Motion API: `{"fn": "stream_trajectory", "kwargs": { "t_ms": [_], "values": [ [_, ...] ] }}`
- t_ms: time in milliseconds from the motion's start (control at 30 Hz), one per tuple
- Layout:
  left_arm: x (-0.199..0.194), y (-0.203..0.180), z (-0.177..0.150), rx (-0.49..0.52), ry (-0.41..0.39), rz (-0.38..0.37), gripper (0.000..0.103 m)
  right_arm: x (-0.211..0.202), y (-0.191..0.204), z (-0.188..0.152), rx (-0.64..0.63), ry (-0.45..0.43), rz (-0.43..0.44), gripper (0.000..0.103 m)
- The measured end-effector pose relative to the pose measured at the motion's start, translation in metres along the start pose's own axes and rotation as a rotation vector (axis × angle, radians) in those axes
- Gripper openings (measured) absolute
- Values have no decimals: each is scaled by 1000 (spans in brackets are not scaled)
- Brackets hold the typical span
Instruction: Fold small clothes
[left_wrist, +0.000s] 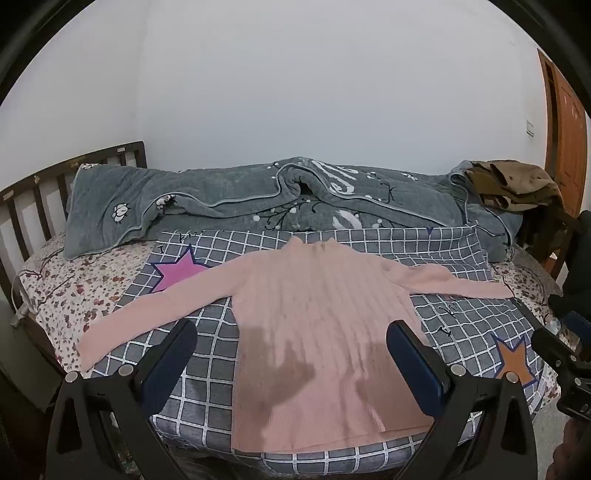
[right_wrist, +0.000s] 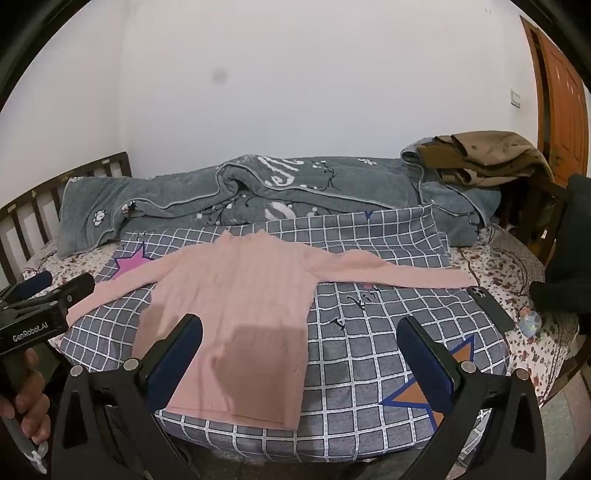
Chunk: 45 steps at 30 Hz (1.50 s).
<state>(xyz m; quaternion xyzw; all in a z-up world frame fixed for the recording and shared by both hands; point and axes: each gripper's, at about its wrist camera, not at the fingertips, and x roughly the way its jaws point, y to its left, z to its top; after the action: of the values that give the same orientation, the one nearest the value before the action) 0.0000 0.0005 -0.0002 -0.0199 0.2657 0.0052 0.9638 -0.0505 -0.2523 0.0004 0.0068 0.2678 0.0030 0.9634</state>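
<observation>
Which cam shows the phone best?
Right wrist. The dark phone lies in full view on the checked cover, just past the end of the pink sweater sleeve, camera bump visible. Left wrist shows only a thin dark sliver of it beyond the same sleeve.

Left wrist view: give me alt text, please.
A pink sweater lies flat, sleeves spread, on a grey checked cover on a bed. The open left hand-held gripper hovers over its lower half, holding nothing.
</observation>
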Motion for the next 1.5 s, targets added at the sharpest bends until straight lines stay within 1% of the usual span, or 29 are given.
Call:
{"fn": "stream_trajectory", "kwargs": {
  "t_ms": [467, 533, 633, 867, 967, 1033, 1167, 1233, 1267, 1433, 1500],
  "values": [
    [-1, 0, 1, 5, -7, 3, 103, -6, 4, 2, -14, -12, 2, 103],
    [4, -6, 6, 4, -8, 2, 103, -6, 4, 2, -12, -12, 5, 103],
    [0, -8, 3, 7, -14, 4, 103, -7, 4, 2, -12, -12, 4, 103],
    [-6, -3, 5, 9, -17, 5, 103, -7, 6, 2, -16, -14, 5, 103],
    [-7, 0, 4, -6, -10, -2, 103, -7, 7, 3, -18, -13, 6, 103],
    [-8, 3, 4, -17, -19, -12, 103, -7, 7, 3, -18, -12, 8, 103],
    [-9, 5, 4, -21, -23, -9, 103, -8, 9, 3, -15, -10, 13, 103],
    [-9, 6, 4, -20, -17, -13, 103, -8, 9, 3, -17, -10, 12, 103],
    [-8, 4, 4, -2, 2, -2, 103, -8, 10, 3, -18, -11, 10, 103],
    [-6, 1, 3, 18, 14, 18, 103, -7, 11, 3, -17, -8, 11, 103],
    [-5, -1, 5, 42, 54, 33, 103, -6, 11, 4, -19, -4, 13, 103]
  ]
}}
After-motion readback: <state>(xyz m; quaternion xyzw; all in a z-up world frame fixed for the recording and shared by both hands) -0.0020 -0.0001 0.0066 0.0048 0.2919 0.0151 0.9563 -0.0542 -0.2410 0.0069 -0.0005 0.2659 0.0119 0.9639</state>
